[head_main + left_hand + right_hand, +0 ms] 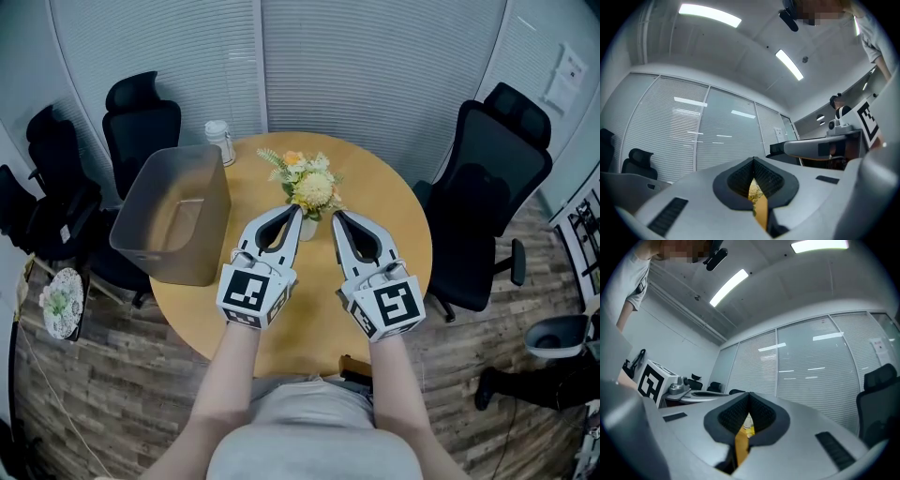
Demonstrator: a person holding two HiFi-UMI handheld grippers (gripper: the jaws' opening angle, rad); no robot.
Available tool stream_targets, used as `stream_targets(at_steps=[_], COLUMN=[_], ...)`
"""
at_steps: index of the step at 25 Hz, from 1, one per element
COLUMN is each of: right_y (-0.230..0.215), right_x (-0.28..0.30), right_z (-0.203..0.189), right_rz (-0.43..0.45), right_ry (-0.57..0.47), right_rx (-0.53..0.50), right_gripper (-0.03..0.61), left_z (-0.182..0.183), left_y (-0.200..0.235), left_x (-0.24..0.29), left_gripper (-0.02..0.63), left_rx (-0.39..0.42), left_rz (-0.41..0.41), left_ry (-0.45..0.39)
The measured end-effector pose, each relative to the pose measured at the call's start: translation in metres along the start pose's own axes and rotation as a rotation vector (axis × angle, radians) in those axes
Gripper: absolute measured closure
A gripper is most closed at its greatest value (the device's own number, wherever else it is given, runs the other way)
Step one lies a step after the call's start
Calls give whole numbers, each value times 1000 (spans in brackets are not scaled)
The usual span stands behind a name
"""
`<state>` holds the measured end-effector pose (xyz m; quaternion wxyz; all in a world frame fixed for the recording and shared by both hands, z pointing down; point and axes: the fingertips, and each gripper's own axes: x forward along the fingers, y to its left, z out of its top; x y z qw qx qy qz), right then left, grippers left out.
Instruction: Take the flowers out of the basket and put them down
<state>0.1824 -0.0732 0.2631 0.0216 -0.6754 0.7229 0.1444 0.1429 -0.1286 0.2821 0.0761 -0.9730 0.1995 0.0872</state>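
A small bunch of yellow, orange and white flowers (309, 186) stands in a little white vase (307, 228) at the middle of the round wooden table (398, 230). The grey basket (172, 264) sits at the table's left edge, apart from the flowers, and looks empty inside. My left gripper (298, 210) and right gripper (337, 216) lie side by side on the near side of the vase, tips close to it, both shut with nothing held. In the left gripper view a sliver of the flowers (754, 190) shows past the closed left gripper (753, 161). The right gripper (749, 395) is likewise closed.
A white-lidded jar (220, 141) stands at the table's back, behind the basket. Black office chairs surround the table, one at the right (492, 187) and others at the back left (141, 122). Blinds cover the glass wall behind.
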Motion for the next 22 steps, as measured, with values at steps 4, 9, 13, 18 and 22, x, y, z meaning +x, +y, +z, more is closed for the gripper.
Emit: stream_targets(at_steps=[4,9,13,18,22], right_y=[3,3,1,-3,-5], right_x=[0,-2,-3,-5,-6], right_z=[1,2,2,3,4], right_rz=[4,4,0,-16,-25], right_ry=[7,12,13,4,3], right_rx=[-17,-19,-23,-7,-1], right_gripper=[555,555,555,555,555], left_z=[1,5,6,10,12], left_y=[-4,-9,-16,-19,-21], left_x=[1,5,8,9,8], left_gripper=[611,611,611,611,610], left_rx=[-2,-3,3,5,3], left_rz=[-6,-20,-36,-42,-45], left_ry=[-2,-12,-14,-20,-22])
